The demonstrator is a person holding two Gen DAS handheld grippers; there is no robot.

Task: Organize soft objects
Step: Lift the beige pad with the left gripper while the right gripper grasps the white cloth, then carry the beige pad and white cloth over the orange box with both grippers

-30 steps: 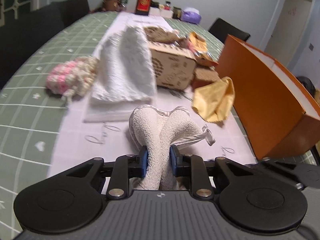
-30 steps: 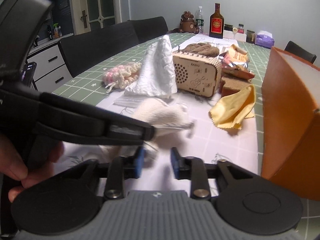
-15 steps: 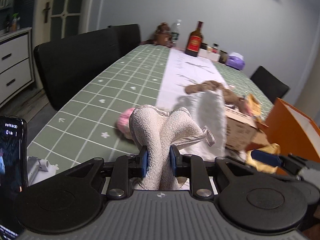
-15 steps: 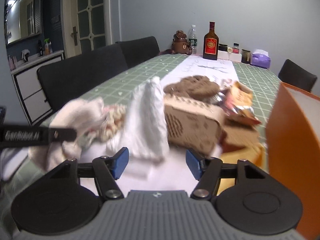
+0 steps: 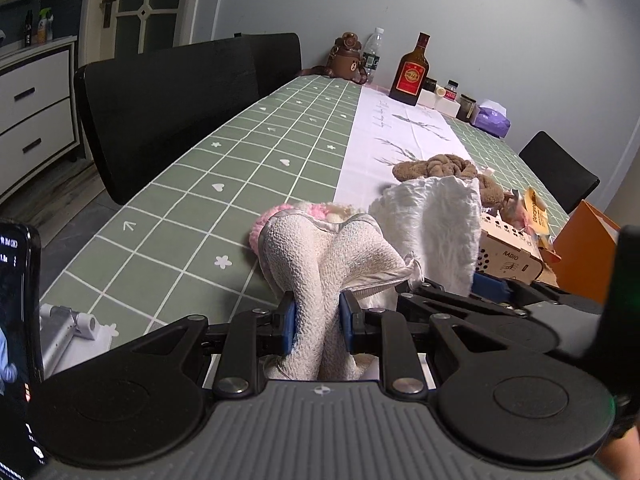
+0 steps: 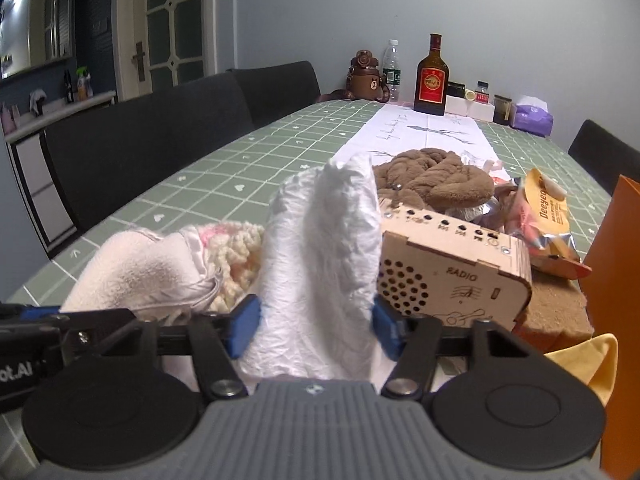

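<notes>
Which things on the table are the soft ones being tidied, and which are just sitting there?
Soft things for the job: cream towel, white cloth, pink woolly thing, brown plush, yellow cloth.

Just lying about: wooden radio, snack bag, bottle, orange box.

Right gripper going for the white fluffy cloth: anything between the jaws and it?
Nothing visible. The white fluffy cloth already stands between the right gripper's blue pads, and the jaws are closing on it. The wooden radio box sits close on one side, the cream towel in the left gripper on the other.
</notes>
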